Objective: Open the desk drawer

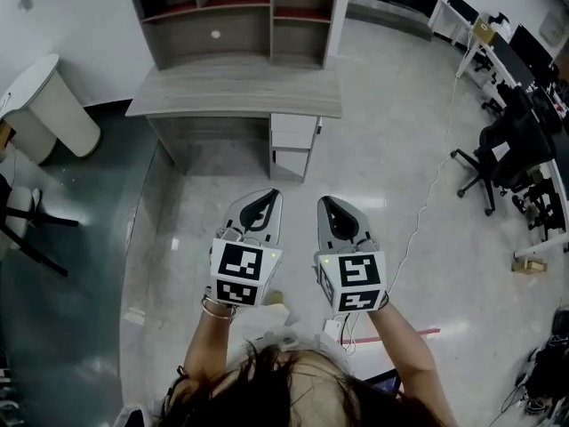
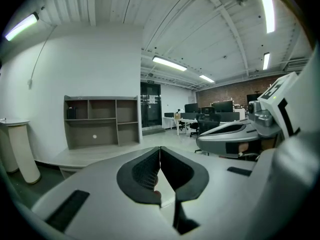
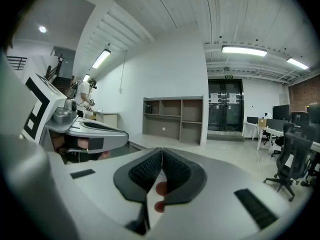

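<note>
1. Grey wood is what the desk [image 1: 236,92] is made of, and it is standing far from you by the far wall. Its drawers [image 1: 293,133] are sitting under the right end of the top. You are standing well apart from them, so you are not touching anything yet.
2. You are holding the left gripper [image 1: 269,196] and the right gripper [image 1: 327,205] side by side in front of you. Both are sitting with their jaws pressed together, and nothing is between them.
3. If you are walking up with the jaws closed like this, they are only going to bump the drawer front. You are needing to open one gripper before it gets there.
4. The drawer fronts are looking alike from here, and I am not seeing a handle. You could be grabbing the wrong one, or your jaws could be slipping off a smooth edge.
5. A white cable [image 1: 425,205] is lying on the floor to your right. If you are stepping that way, your foot could be catching on it.
6. If you are pulling crooked, the drawer could be getting stuck. If you are pulling too hard, it could be coming out too far.
</note>
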`<state>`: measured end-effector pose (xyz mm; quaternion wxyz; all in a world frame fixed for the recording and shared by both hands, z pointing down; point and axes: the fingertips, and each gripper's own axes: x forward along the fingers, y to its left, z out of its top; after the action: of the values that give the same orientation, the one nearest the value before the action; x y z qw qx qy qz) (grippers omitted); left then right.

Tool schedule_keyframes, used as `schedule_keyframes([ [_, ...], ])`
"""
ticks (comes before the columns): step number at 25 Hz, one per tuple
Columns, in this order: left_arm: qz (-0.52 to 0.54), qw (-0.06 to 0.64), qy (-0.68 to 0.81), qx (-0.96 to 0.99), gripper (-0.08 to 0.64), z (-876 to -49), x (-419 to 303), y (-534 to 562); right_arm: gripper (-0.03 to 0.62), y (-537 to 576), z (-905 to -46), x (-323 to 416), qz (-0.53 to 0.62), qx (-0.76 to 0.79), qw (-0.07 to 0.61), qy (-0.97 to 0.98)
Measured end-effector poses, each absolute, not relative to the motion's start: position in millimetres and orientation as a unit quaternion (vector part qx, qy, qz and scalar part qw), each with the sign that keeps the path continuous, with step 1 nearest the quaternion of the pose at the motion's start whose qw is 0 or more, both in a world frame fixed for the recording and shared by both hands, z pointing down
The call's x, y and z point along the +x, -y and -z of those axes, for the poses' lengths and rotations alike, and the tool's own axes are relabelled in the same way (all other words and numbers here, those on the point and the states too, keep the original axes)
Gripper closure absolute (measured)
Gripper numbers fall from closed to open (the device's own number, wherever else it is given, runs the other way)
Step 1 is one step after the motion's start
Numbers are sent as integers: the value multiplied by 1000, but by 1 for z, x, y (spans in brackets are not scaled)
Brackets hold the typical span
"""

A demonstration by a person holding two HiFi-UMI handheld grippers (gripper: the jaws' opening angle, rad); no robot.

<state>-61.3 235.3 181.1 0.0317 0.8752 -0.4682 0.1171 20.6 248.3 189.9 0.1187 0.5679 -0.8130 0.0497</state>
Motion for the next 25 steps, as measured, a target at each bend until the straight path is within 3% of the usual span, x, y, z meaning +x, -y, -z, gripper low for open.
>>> schedule_keyframes([
  [25, -128, 60, 449, 882, 548, -206, -71, -144, 569, -157, -204, 32, -71, 602, 125, 785],
])
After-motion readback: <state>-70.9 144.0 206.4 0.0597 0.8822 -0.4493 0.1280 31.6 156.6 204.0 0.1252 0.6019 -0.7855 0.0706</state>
